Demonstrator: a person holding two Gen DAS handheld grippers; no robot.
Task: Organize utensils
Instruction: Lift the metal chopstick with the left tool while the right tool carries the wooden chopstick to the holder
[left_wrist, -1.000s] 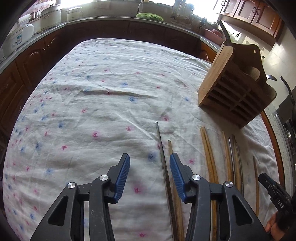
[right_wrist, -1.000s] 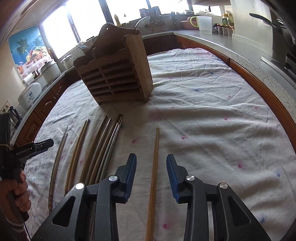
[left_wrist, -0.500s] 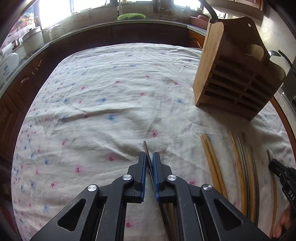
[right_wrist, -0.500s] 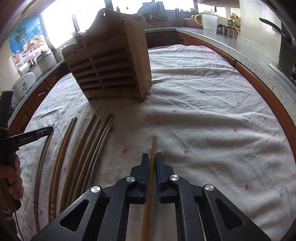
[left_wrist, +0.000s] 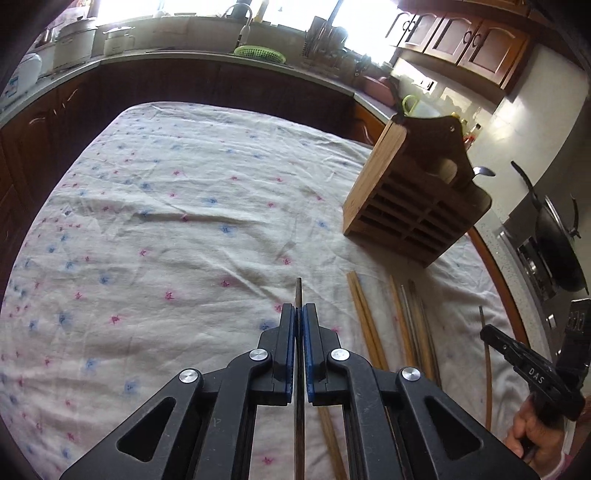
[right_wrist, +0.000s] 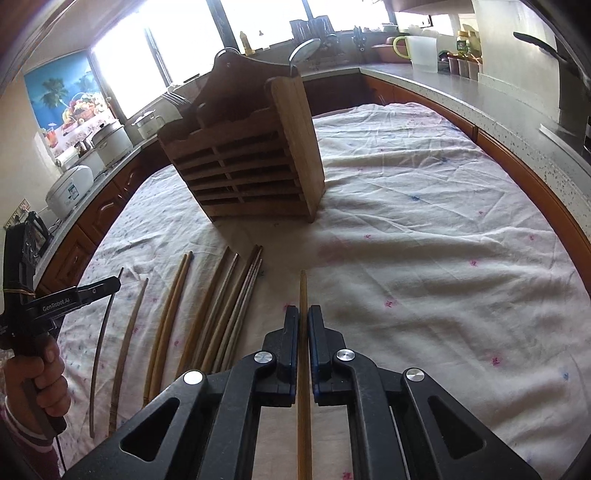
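Now my left gripper (left_wrist: 299, 314) is clenched on a dark chopstick (left_wrist: 299, 291), and my right gripper (right_wrist: 303, 317) is clenched on a light wooden chopstick (right_wrist: 303, 291); each tip pokes out past the blue pads. Between them the other chopsticks (right_wrist: 210, 314) lie in a loose row on the flowered cloth (right_wrist: 424, 258) covering the desk. Beyond that row stands the wooden utensil holder (right_wrist: 251, 158), with a spoon (right_wrist: 303, 50) in it.
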